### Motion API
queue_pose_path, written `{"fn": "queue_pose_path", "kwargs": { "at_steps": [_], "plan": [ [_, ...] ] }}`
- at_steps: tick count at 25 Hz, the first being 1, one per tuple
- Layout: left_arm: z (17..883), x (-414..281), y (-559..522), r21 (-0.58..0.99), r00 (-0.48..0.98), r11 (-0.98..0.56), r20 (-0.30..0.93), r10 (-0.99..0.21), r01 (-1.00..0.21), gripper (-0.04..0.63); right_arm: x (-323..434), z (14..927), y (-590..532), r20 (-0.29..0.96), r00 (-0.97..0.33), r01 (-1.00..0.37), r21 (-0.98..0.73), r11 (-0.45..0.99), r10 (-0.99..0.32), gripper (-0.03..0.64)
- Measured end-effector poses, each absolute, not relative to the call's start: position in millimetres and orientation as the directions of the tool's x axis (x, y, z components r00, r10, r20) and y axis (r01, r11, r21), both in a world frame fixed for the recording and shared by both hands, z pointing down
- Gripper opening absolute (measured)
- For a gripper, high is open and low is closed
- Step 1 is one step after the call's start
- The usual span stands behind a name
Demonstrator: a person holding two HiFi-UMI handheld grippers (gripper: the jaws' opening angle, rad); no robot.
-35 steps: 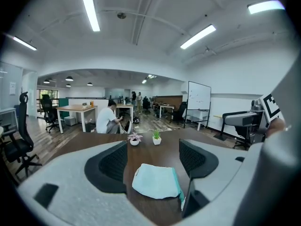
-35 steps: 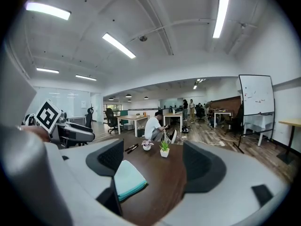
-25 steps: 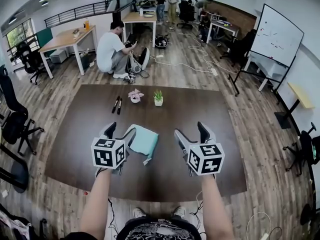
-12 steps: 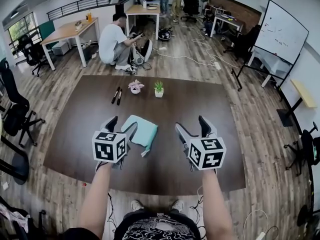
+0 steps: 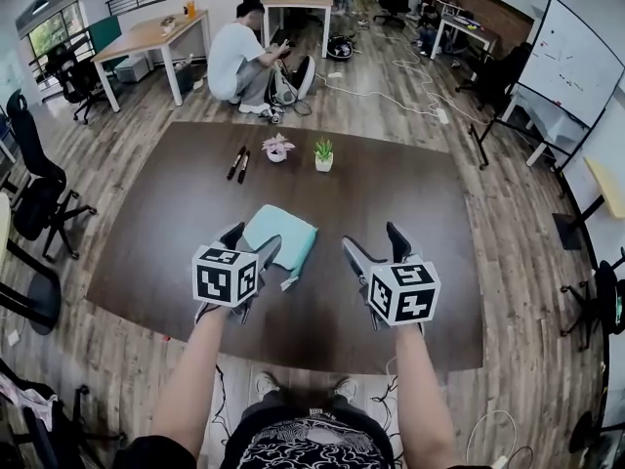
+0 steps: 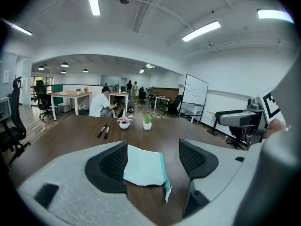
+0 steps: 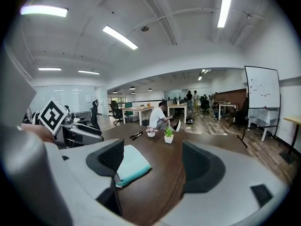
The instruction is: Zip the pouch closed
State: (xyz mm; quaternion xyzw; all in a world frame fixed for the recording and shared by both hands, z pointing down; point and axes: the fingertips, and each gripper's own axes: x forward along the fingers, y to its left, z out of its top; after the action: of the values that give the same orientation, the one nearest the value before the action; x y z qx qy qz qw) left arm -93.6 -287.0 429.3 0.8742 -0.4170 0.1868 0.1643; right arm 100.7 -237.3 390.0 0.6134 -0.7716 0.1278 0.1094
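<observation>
We hold both grippers low over the dark brown table (image 5: pixel 391 184), and each one is opened wide with nothing gripped. In the left gripper view the teal pouch (image 6: pixel 143 166) shows in the gap of the left gripper (image 6: pixel 153 159), lying flat on the table, closer to the left jaw. We cannot tell if that jaw touches it. The zipper runs along the pouch's right edge, and a small white tag (image 6: pixel 168 193) hangs at its near end. The right gripper (image 7: pixel 157 166) has only bare table between its jaws, and from there the pouch (image 7: pixel 131 166) shows partly behind the left jaw.

In the head view the pouch (image 5: pixel 280 238) is near the front middle of the table, just beside the left gripper (image 5: pixel 250 240) and apart from the right gripper (image 5: pixel 373 240). Nothing lies between the grippers and the pouch. Farther back, well apart from it, stand two black markers (image 5: pixel 239 162), a small pot with pink flowers (image 5: pixel 277 148) and a small pot with a green plant (image 5: pixel 323 152).

The table stands on a wooden floor in an open office. Behind it a person (image 5: pixel 239 52) sits on the floor. There are desks (image 5: pixel 146 37) at the left, black office chairs (image 5: pixel 39 193) and a whiteboard (image 5: pixel 576 62) at the right
</observation>
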Motion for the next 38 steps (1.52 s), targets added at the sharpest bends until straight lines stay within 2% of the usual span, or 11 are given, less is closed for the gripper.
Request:
{"fn": "queue_pose_path", "kwargs": {
  "at_steps": [12,30,34,38],
  "plan": [
    [482.3,-89.0,-263.5,0.153,0.574,-0.602,0.546,-0.610,-0.784,0.314,86.1,435.5,-238.6,0.387,-0.278,-0.961,-0.106,0.257,-0.879,0.368],
    [577.5,-69.2,-226.9,0.192,0.587,-0.680,0.695,-0.415,-0.708,0.313,64.7,491.5,-225.3,0.463,-0.309,-0.951,-0.165,0.262,-0.831,0.365],
    [589.6,-65.0,-229.2,0.190,0.587,-0.694,0.707,-0.395,-0.694,0.304,60.9,500.1,-223.2,0.488,-0.305,-0.952,-0.152,0.264,-0.818,0.364],
    [598.5,-60.8,-228.1,0.190,0.594,-0.710,0.710,-0.378,-0.679,0.262,61.6,502.7,-220.7,0.499,-0.281,-0.960,-0.148,0.238,-0.820,0.364]
  ]
}}
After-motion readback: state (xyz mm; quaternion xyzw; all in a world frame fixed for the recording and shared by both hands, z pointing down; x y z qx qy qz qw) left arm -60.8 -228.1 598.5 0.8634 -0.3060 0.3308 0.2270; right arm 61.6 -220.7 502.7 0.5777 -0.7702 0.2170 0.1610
